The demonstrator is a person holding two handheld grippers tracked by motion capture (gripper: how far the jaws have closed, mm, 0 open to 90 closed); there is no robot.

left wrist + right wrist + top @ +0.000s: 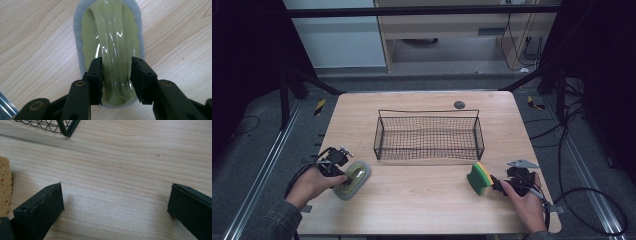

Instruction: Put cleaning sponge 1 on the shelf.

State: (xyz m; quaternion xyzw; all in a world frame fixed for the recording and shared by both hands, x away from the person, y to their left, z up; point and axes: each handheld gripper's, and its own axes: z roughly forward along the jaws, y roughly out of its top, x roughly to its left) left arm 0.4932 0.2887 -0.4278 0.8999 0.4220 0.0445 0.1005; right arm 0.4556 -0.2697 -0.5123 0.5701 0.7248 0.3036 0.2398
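Pale wood-grain table (422,195) with rounded corners, set on dark grey carpet between black frame rails. At centre, toward 12 o'clock, black wire-mesh basket (429,135): rectangular, thin-rimmed, open-topped, nothing inside. Small dark round disc (459,104) just beyond its far rim.

At 8 o'clock, scrubbing pad (353,179): oval grey fibrous base under a glossy, translucent olive-green plastic handle arching lengthwise. Left gripper (116,77) closed about that handle, one black jaw pressed against each flank near the handle's near end, pad flat on the wood.

At 4 o'clock, sponge (480,178): blocky, green scouring face over yellow porous foam, standing on edge. Right gripper (115,205) gaping wide just beside it, bare wood grain between the matte black jaws, nothing held; sponge's pitted yellow edge outside the left jaw. Basket corner at 11 o'clock in the right gripper view. Cables trailing off the table's right side.
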